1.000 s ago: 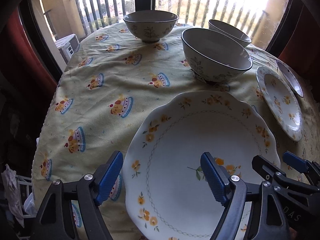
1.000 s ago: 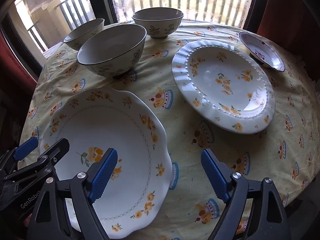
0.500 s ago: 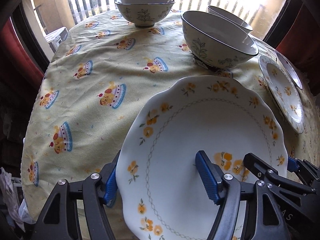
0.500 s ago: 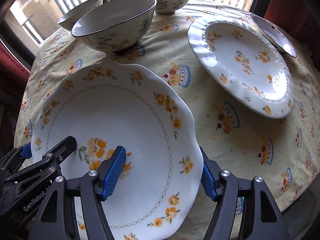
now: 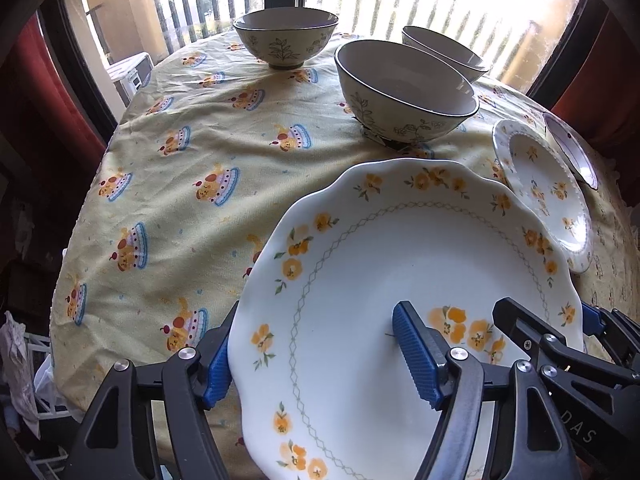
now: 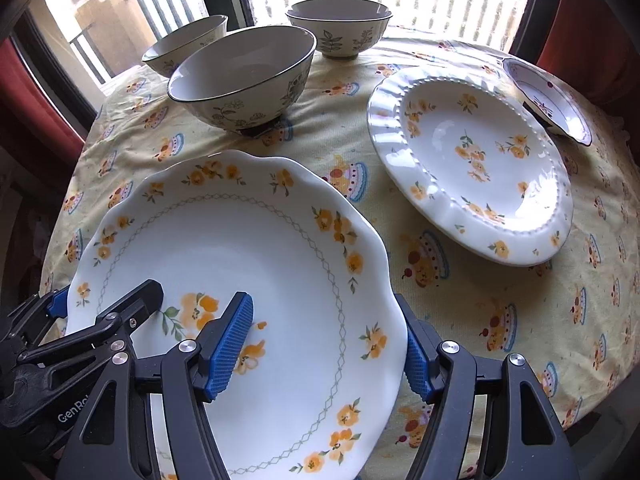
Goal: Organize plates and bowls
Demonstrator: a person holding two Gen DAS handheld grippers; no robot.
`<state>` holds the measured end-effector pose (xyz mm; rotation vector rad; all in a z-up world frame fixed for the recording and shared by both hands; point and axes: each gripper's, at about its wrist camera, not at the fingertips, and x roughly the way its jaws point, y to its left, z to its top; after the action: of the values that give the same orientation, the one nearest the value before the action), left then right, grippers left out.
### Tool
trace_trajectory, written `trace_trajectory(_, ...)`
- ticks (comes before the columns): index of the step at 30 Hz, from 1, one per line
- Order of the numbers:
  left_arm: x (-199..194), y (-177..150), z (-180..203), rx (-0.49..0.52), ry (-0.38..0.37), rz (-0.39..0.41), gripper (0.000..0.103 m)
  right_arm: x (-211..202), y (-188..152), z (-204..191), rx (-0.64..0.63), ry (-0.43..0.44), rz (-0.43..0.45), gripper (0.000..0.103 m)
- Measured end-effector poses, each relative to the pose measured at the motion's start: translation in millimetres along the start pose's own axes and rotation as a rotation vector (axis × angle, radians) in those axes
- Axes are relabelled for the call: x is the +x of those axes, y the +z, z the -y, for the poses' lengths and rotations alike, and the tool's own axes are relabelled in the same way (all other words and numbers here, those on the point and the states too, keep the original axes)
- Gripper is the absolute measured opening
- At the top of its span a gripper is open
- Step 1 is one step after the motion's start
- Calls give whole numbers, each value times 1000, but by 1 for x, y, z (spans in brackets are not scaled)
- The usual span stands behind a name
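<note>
A large white scalloped plate with orange flowers (image 5: 400,280) is sitting tilted above the yellow cake-print tablecloth (image 5: 180,200), gripped at two opposite edges. The left gripper (image 5: 316,360) is straddling the plate's left rim, one blue pad on the upper face and the other under the edge; its jaws have just been closing and now appear to be clamping the plate, though contact beneath the rim is hidden. The right gripper (image 6: 320,344) is doing likewise at the right rim, its jaws having just closed partway onto the plate between them. Just beyond the jaws, a grey leaf-patterned bowl with a dark rim (image 6: 244,80) is standing upright; two similar bowls (image 6: 338,26) are standing farther off. To the right of the right gripper's jaws, a white ribbed deep plate with orange flowers (image 6: 472,160) is resting, with a small red-patterned dish (image 6: 548,100) just beside it.
</note>
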<state>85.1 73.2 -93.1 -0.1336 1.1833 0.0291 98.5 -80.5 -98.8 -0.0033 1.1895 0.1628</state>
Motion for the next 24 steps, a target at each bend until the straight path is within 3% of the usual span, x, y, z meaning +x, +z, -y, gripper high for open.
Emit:
trace_trajectory(7, -18, -8, 52, -37, 21, 52, 73, -21, -2, 42, -53, 15, 36, 71)
trace_trajectory(24, -22, -24, 209, -11, 18, 114, 73, -53, -12, 205, -45, 13, 96, 70)
